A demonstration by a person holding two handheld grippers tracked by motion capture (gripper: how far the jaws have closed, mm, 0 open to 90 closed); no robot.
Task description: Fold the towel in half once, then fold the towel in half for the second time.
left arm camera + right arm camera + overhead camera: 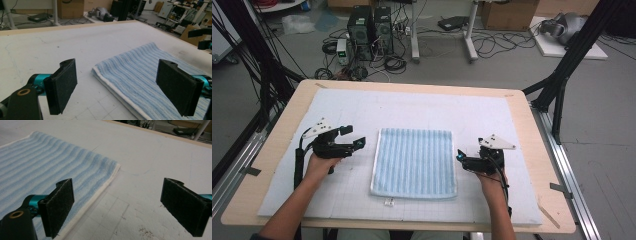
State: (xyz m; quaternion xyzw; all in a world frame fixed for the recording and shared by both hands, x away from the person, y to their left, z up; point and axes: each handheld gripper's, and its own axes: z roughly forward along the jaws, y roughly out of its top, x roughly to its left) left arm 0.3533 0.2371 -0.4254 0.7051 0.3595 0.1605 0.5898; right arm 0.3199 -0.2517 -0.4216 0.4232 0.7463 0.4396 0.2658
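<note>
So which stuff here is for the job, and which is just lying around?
For the job:
- folded blue striped towel
- left gripper, open
- right gripper, open
- white mat under the towel

Just lying around:
- computer towers on the floor
- cardboard box
- loose cables

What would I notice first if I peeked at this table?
First, the blue striped towel, folded flat in the middle of the white mat. Next, the two black tools beside it: the left hand-held gripper off its left edge and the right hand-held gripper at its right edge, both open and holding nothing.
</note>
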